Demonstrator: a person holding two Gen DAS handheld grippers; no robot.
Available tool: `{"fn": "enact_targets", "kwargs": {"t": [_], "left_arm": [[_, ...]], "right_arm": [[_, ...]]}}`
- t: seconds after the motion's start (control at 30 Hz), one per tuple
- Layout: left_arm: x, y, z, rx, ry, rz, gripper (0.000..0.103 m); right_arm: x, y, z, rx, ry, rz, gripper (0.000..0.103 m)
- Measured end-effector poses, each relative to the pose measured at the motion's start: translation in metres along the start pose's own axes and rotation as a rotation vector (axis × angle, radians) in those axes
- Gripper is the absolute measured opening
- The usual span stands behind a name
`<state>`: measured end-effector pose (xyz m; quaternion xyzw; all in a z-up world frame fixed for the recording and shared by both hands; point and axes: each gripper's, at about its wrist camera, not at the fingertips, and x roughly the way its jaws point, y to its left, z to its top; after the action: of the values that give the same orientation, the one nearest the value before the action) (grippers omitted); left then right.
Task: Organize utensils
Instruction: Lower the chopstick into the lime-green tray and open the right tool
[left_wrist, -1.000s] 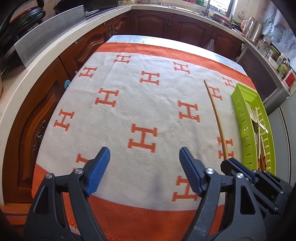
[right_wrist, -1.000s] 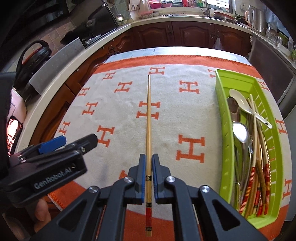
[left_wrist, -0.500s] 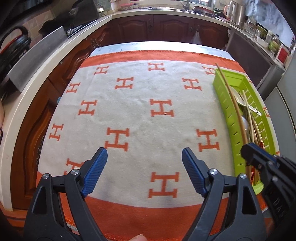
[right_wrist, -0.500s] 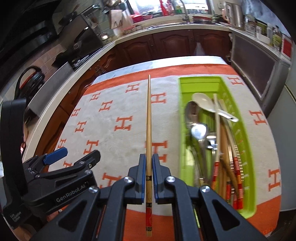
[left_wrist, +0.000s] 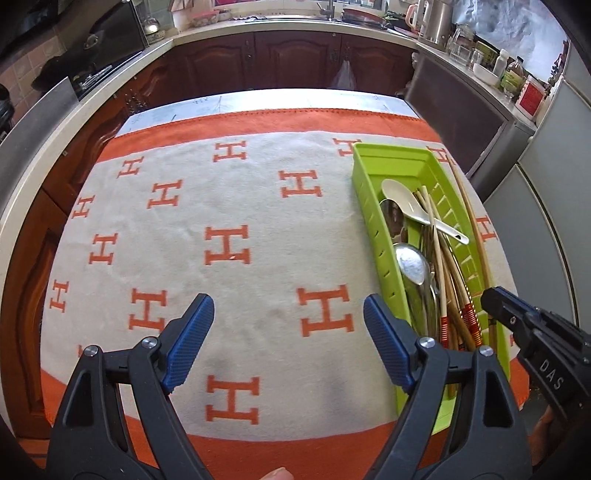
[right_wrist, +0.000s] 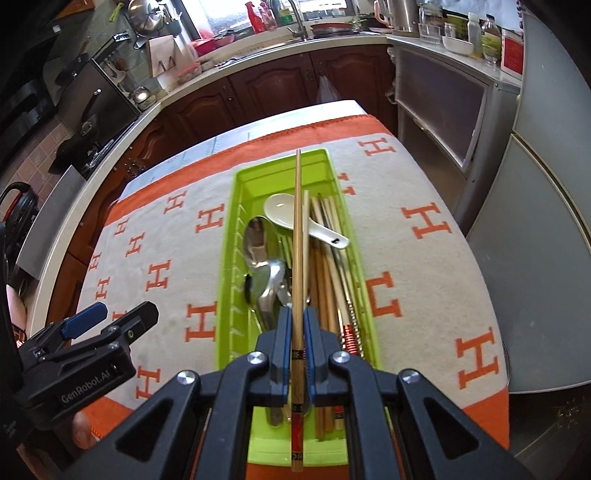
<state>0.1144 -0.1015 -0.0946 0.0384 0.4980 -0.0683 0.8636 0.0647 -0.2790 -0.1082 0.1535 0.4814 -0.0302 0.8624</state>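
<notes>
My right gripper (right_wrist: 297, 314) is shut on a long wooden chopstick (right_wrist: 297, 236) near its red-banded end and holds it lengthwise above the green utensil tray (right_wrist: 226, 280). The tray holds a white ceramic spoon (right_wrist: 284, 210), metal spoons (right_wrist: 256, 240) and several chopsticks (right_wrist: 328, 273). In the left wrist view the same tray (left_wrist: 373, 221) lies at the right, the held chopstick (left_wrist: 476, 236) runs above its far rim and the right gripper (left_wrist: 493, 301) shows at the right edge. My left gripper (left_wrist: 288, 325) stands open over bare cloth, nothing between its blue pads (left_wrist: 190, 338).
A white cloth with orange H marks and an orange border (left_wrist: 229, 243) covers the table. Dark wooden cabinets (left_wrist: 288, 62) and a countertop ring the far side. A grey fridge (right_wrist: 546, 221) stands close to the table's right edge. A fingertip (left_wrist: 275, 473) shows at the bottom.
Both grippers have swept to the right across the cloth. The chopstick in the right gripper went from over the cloth's middle to above the green tray. The left gripper stayed open.
</notes>
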Motion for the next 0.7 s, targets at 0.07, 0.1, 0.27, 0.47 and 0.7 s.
{"fn": "enact_targets", "kwargs": {"t": [0.07, 0.1, 0.27, 0.47, 0.7], "left_arm": [[0.003, -0.006, 0.002, 0.017, -0.007, 0.019, 0.081], [0.004, -0.008, 0.002, 0.026, -0.011, 0.027, 0.081], [0.01, -0.016, 0.004, 0.041, 0.004, 0.029, 0.081], [0.018, -0.02, 0.002, 0.04, 0.041, 0.041, 0.081], [0.019, -0.029, -0.004, 0.074, 0.058, 0.021, 0.081]], "right_arm": [[0.004, -0.002, 0.002, 0.001, 0.006, -0.008, 0.007], [0.006, -0.004, 0.003, 0.001, 0.011, -0.012, 0.007], [0.017, -0.011, 0.006, 0.0, 0.029, -0.05, 0.007], [0.021, -0.019, 0.006, 0.031, 0.042, -0.023, 0.009], [0.014, -0.019, 0.003, 0.05, 0.026, 0.017, 0.016]]}}
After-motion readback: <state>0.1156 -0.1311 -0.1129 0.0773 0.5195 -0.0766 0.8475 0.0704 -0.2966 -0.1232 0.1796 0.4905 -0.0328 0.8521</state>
